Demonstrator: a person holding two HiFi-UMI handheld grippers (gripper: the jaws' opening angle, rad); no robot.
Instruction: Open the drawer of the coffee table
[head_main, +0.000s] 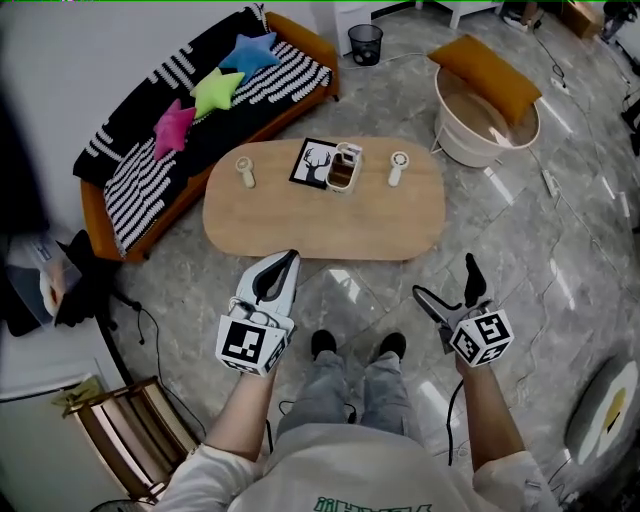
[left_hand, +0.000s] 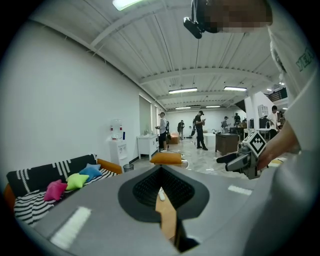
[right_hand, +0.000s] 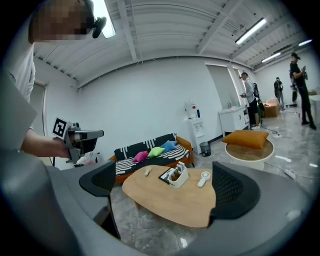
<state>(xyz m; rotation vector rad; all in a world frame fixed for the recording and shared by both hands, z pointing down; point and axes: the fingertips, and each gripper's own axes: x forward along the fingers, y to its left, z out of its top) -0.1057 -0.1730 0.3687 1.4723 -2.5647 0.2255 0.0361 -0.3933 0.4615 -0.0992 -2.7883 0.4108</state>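
The oval wooden coffee table (head_main: 380, 225) stands on the marble floor just ahead of my feet; no drawer shows in any view. My left gripper (head_main: 283, 264) hovers near the table's front edge, jaws shut with nothing between them. Through the left gripper (left_hand: 161, 175) only a sliver of the tabletop (left_hand: 166, 215) shows. Held off to the right in front of the table, my right gripper (head_main: 445, 280) is open and empty. In its own view the right gripper (right_hand: 167, 189) frames the coffee table (right_hand: 170, 200) between its pads.
On the table are a deer picture (head_main: 313, 162), a white caddy (head_main: 345, 168) and two small white handheld items (head_main: 245, 170) (head_main: 399, 167). A striped sofa with star cushions (head_main: 200, 110) lies beyond, a white tub with an orange cushion (head_main: 487, 110) at right, a wooden rack (head_main: 130, 425) at lower left.
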